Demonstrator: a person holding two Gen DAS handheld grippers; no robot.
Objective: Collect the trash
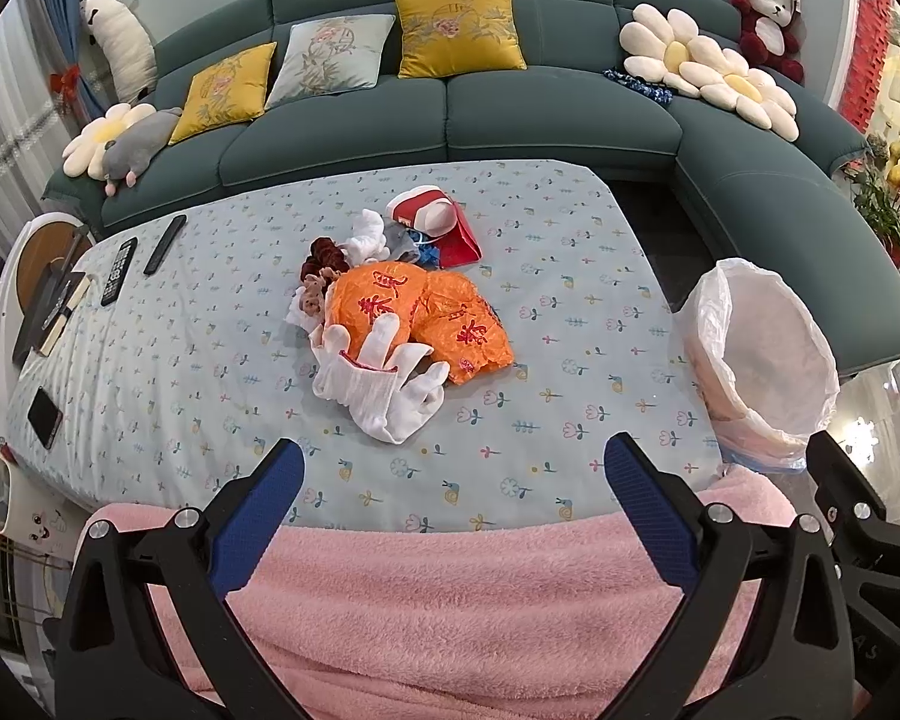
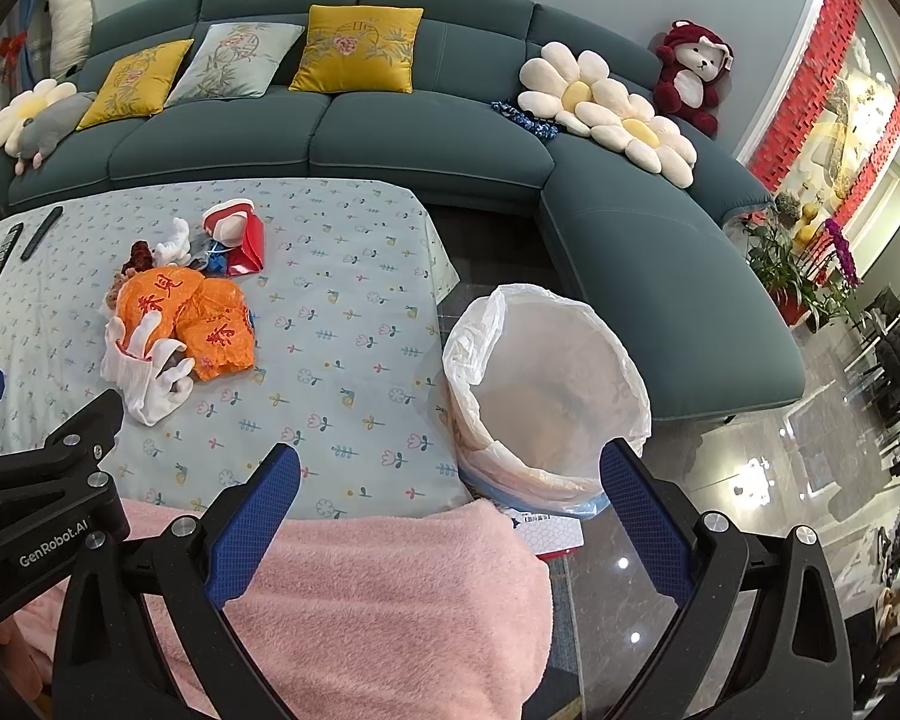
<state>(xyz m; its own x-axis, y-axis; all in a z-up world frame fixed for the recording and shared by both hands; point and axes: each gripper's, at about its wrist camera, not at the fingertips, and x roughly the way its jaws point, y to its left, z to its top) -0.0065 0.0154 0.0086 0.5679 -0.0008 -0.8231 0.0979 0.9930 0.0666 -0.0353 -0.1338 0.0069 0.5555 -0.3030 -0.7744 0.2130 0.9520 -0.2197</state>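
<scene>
**Trash heaped mid-table, both grippers empty**

Trash sits in one loose pile in the middle of the table, on the flowered cloth: an orange bag with red characters, crumpled and puffed; white socks draped against its near side, one lying over it; a red carton tipped open behind; some white tissue and a dark brown scrap beside that.

The bin, lined with a thin white bag, stands on the floor just off the table's right corner, and looks empty from here.

The left gripper hangs over the near edge with its blue pads spread wide, nothing between them. The right gripper is the same, wide apart and empty, aimed between table corner and bin.

I'd judge everything here light and soft. The orange bag is thin film (likely slippery and springy), so pinching a crumpled fold near its right end should hold better than squeezing the puffed middle. The socks are limp; grabbing the bunched ribbed cuff should lift them whole. The carton is stiffer, and its raised flap offers an edge. Nothing looks fragile.

A pink towel covers the near edge under both grippers.
</scene>
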